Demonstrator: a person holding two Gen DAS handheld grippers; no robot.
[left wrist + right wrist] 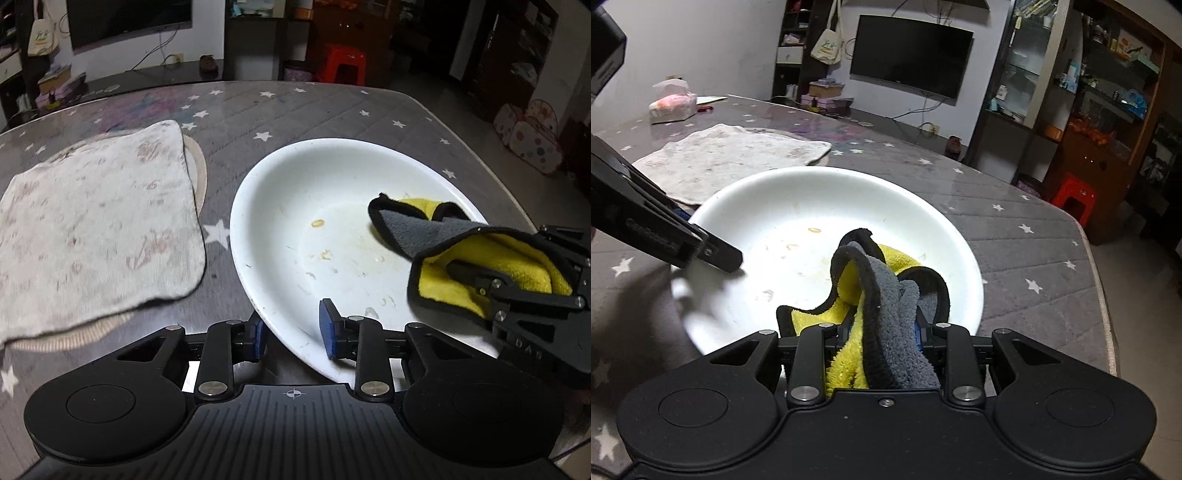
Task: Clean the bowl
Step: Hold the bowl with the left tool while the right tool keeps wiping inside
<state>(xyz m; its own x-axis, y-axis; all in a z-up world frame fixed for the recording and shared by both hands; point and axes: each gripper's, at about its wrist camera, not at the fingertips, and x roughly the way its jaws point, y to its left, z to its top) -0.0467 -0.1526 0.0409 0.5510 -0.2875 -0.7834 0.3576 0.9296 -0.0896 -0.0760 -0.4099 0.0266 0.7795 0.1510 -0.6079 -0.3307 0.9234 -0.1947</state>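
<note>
Two claws at work on one white bowl (332,192), which sits on the star-patterned tabletop (295,110) right of a pale printed towel (92,229). Our left claw (295,332) straddles the bowl's near-left rim, one blue pad (328,328) inside the bowl and the other outside under the rim; jaws are apart with the rim between them, and we cannot tell whether the pads actually touch it. We judge that placement is meant to brace the bowl so it doesn't slide while being wiped. Our right claw (882,332) is clamped on a bunched yellow-and-grey cloth (882,280), black-edged, with the free end draping forward into the bowl's right side; holding it bunched likely gives a thick wad to scrub with.

Bowl looks wide and shallow, glossy white. It is still dirty: a small yellowish ring-shaped bit (317,222) left of centre, faint greasy yellow film across the bottom, scattered smears and droplets toward the near side. The cloth rests on the right part only, so most of the residue lies uncovered to its left. We judge wiping is barely started or just under way, with the sweep needing to go leftward across the bottom
</note>
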